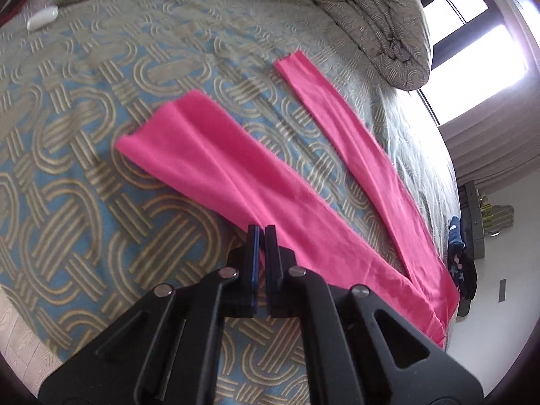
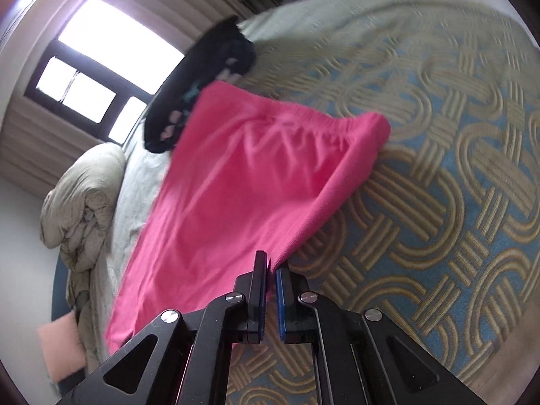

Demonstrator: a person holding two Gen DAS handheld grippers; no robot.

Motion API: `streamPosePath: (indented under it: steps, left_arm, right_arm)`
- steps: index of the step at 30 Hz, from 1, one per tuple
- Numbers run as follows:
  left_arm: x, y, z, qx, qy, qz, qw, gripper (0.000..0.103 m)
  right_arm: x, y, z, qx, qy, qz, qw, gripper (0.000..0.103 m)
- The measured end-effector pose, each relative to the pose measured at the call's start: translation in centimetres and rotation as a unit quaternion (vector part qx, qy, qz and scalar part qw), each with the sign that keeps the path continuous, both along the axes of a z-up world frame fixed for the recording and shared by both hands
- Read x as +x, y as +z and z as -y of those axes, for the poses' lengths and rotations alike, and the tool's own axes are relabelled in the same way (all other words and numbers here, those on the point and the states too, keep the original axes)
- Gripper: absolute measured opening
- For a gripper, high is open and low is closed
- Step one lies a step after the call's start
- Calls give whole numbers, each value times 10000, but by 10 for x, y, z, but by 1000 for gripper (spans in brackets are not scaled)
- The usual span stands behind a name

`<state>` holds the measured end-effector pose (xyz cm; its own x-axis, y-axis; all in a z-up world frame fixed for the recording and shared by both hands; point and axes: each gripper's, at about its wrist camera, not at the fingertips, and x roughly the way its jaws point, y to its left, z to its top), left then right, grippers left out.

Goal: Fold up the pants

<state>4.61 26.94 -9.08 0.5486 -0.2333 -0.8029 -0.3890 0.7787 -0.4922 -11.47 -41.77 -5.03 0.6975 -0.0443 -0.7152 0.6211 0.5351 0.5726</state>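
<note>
Nearest my left wrist camera, the left gripper (image 1: pixel 262 227) is pinched on the pink pants (image 1: pixel 236 175) at one leg's edge. Right gripper (image 2: pixel 271 263) clamps fabric below the waistband. I see the pants lying on the patterned bed (image 1: pixel 84 168), legs spread apart.

Patterned bedspread (image 1: pixel 101 175), rumpled duvet (image 1: pixel 378 27), bright curtained window (image 2: pixel 101 64).

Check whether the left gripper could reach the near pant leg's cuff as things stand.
Probably yes: the left gripper is shut on the pink pants at that leg's edge, and nothing lies between it and the cuff; it would have to release first.
</note>
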Motion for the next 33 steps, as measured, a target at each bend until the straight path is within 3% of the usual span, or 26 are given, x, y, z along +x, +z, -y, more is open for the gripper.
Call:
streamPosePath:
  steps: [5,8,9,11,12,13,17,19,23,24,25,26,27,28,31,33]
  left_arm:
    - [2,37,-5,269,52,443,9986,3]
    - [7,41,-4,357,-29,349,9987,4]
    - [7,35,-5,362,-3,199,9991,10]
    - [6,20,-9,272,126,-41,9995,46]
    - [3,8,-12,166,308,-207,9992,69]
    - [-1,-4,-16,33,520,-326,9981,74]
    - [-1,-39,-21,-510,572,-667,9948,73]
    - [2,-40,-21,-440,628,-572,9954,73]
    - [13,-37,-21,-536,580,-414,9960,73]
    - [16,-38,-21,-558,589,-400,9959,73]
    - [20,-38,-20,-552,595,-385,9960,66]
    - [25,-40,-19,-482,580,-387,9964,57]
    - [28,-42,-17,-441,509,-432,9968,32]
    - [31,-44,-15,-453,413,-482,9970,6]
    - [30,-43,-12,-357,341,-468,9977,4]
    - [27,-36,-10,-228,283,-366,9987,4]
  right_arm:
    - [3,42,-12,-519,141,411,9977,4]
    - [7,66,-20,-877,209,607,9941,4]
    - [8,70,-21,-975,216,635,9930,4]
    - [8,77,-25,-1143,224,641,9911,4]
    - [6,77,-26,-1191,223,623,9907,4]
    - [5,75,-26,-1198,221,566,9909,4]
    - [1,49,-17,-847,189,131,9961,6]
    - [-4,32,-9,-573,110,-91,9983,8]
    - [-19,-1,3,-42,-118,-284,9995,24]
    - [-22,-8,5,53,-190,-317,9993,32]
    - [-24,-14,8,169,-270,-374,9988,36]
    - [-26,-17,10,245,-310,-374,9985,48]
    - [-28,-22,13,383,-351,-299,9982,58]
    - [-29,-27,16,529,-379,-191,9977,61]
    - [-24,-33,19,613,-413,-37,9973,68]
    - [-15,-30,18,387,-450,-4,9982,69]
